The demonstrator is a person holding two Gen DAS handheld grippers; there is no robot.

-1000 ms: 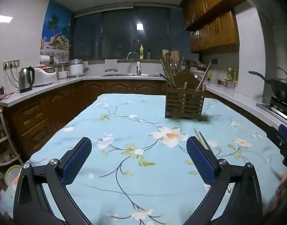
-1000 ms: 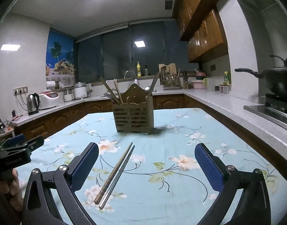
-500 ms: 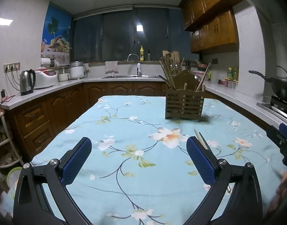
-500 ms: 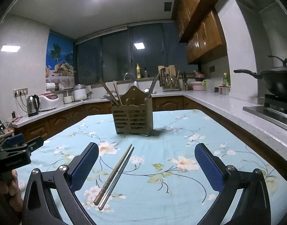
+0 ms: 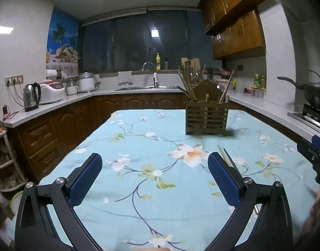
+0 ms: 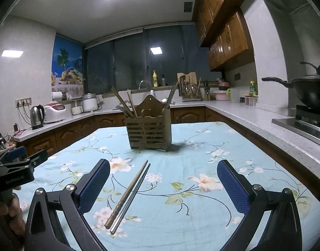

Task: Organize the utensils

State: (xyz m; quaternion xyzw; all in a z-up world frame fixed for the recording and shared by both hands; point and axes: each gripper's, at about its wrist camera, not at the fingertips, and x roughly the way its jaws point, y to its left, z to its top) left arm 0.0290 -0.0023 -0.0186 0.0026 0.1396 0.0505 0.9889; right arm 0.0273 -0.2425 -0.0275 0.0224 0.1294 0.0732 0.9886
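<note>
left claw (image 5: 154, 176): spread wide, blue pads holding nothing, hovering low over the surface
right claw (image 6: 163, 181): spread wide too, empty, low over the surface
chopsticks (image 6: 129, 194): two lying side by side on the cloth, between the right claw's fingers, nearer its left finger; tips pointing away toward the holder; in the left wrist view, partly hidden behind the left claw's right finger (image 5: 226, 156)
surface (image 5: 139, 138): covered in light blue floral cloth, stretching ahead of both claws
utensil holder (image 6: 149, 132): wooden, slatted, upright, straight ahead of the right claw, beyond the chopstick tips and apart from them; ahead and right of the left claw (image 5: 206, 115); more chopsticks and utensils standing in it
kettle (image 5: 31, 96): far left of the claws, on the side counter
wok (image 6: 306, 90): far right, on the stove
</note>
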